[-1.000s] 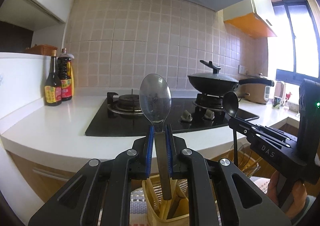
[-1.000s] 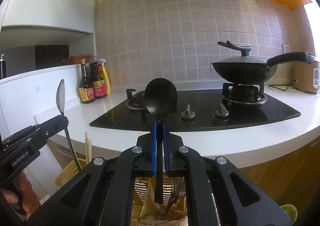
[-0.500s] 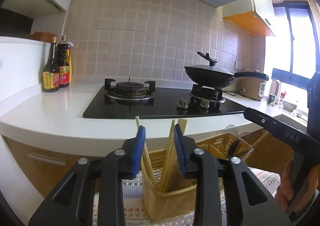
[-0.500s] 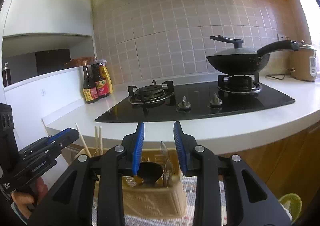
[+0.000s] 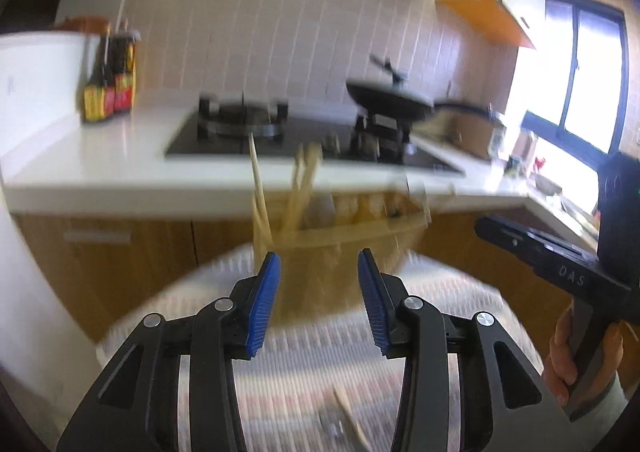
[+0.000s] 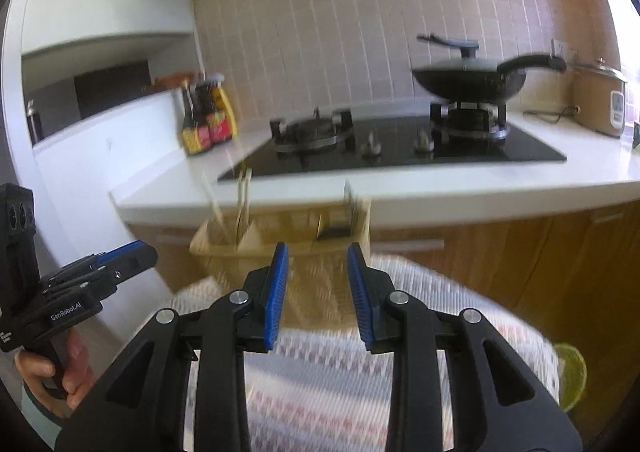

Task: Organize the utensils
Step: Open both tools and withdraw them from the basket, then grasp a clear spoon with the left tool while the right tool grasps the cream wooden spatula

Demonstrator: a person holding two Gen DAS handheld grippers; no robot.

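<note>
Where a second ago each gripper pinched a spoon upright by its handle, a clear grey one on the left and a black one on the right, both now stand empty. The left gripper (image 5: 319,284) has its blue ribbed pads parted and its jaws are opening wider, with nothing between them. The right gripper (image 6: 316,276) is likewise parted and empty. Both views have also dropped from the stove level to the basket.

The basket (image 6: 256,248) is a long, pale yellow plastic caddy with slotted walls, standing on a woven cloth (image 6: 320,404) with a pink and grey zigzag pattern. At the basket's left end wooden chopsticks (image 5: 260,196) lean outward as thin tan rods. At its right end, dark and pale handles (image 6: 348,212) rise from a compartment, likely the spoons, though blur hides their shape.

Behind the basket runs a smooth white counter (image 6: 460,184) over wood-grain cabinet fronts. On the counter behind the basket lies a glossy black glass stove (image 6: 400,148) carrying a dark lidded wok (image 6: 468,80). Left of the basket's line, on the counter, stand sauce bottles (image 6: 204,120) with red and yellow labels; far right of it, a brown rice cooker (image 6: 600,100). Another chopstick (image 5: 352,420) lies on the cloth in front of the basket. A hand (image 5: 576,360) grips the right gripper's handle to the basket's right.
</note>
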